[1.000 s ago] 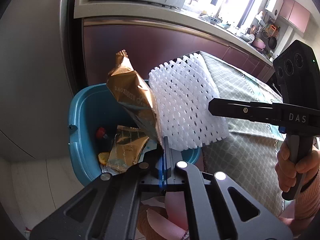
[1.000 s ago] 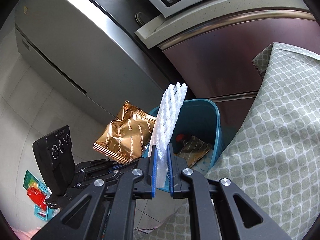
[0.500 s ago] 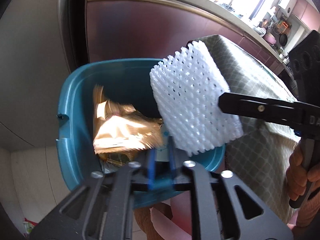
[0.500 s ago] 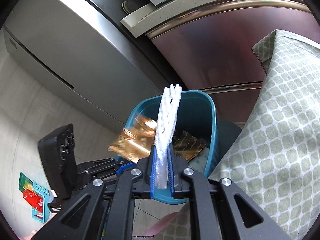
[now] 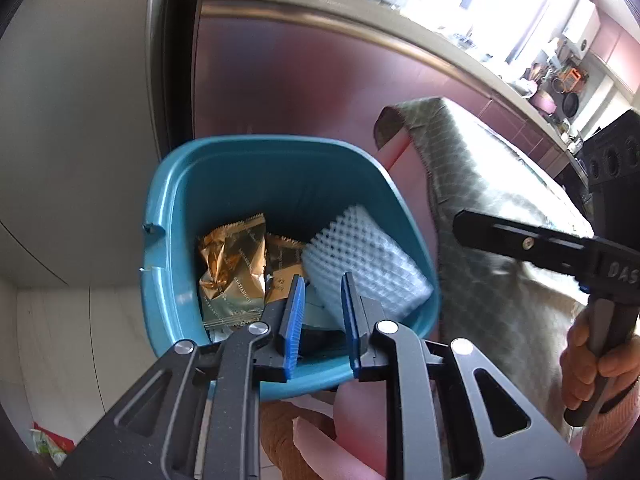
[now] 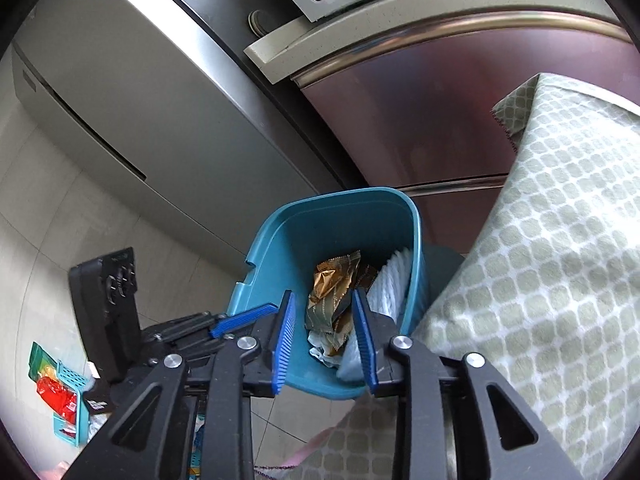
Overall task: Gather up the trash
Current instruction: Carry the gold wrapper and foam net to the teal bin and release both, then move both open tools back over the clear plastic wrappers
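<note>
Kitchen floor: teal bin [image 5: 168, 216] hides lower trash; left gripper [image 5: 320, 312], right gripper [image 6: 326, 334] opening, empty.

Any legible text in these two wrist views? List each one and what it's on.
"DAS": white letters on the right gripper's black body, cut off by the frame edge in the left wrist view.
Gold snack wrapper in the teal bin: has printed lettering, too small and crumpled to read.
Red and green packets in the small floor basket: print too blurred to read.
Nothing else legible.
</note>
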Motion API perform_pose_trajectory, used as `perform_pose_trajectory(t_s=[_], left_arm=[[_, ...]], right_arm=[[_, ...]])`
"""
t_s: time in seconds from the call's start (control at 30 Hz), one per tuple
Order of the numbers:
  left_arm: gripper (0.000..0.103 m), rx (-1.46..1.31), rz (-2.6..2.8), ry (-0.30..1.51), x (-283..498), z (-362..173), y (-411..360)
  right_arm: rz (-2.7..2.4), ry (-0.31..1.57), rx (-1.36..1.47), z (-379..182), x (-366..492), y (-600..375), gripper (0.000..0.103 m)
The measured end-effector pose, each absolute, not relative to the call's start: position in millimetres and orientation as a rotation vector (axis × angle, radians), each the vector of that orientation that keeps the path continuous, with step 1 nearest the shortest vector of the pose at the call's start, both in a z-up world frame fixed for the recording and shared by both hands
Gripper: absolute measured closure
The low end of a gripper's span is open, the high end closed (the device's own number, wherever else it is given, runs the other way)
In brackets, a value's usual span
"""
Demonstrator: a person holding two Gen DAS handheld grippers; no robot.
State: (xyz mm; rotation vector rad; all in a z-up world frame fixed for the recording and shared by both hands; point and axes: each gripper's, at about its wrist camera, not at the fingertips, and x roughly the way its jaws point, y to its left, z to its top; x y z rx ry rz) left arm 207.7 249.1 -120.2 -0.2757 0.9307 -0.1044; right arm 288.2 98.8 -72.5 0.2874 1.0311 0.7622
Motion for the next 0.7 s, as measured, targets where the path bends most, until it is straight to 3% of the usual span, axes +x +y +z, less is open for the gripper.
perform_pose_trajectory(t_s=[0.3, 0.7], left_arm=[[0.072, -0.230, -0.223, 0.797, 165, -71, 229], [0.064, -0.116, -0.462, 0.738, 150, -34, 104]], right_arm=[[0.779, 0.908, 0.271, -41, 246, 53, 0.064], [0.574, 0.768, 0.343, -19, 179, -83, 0.058]])
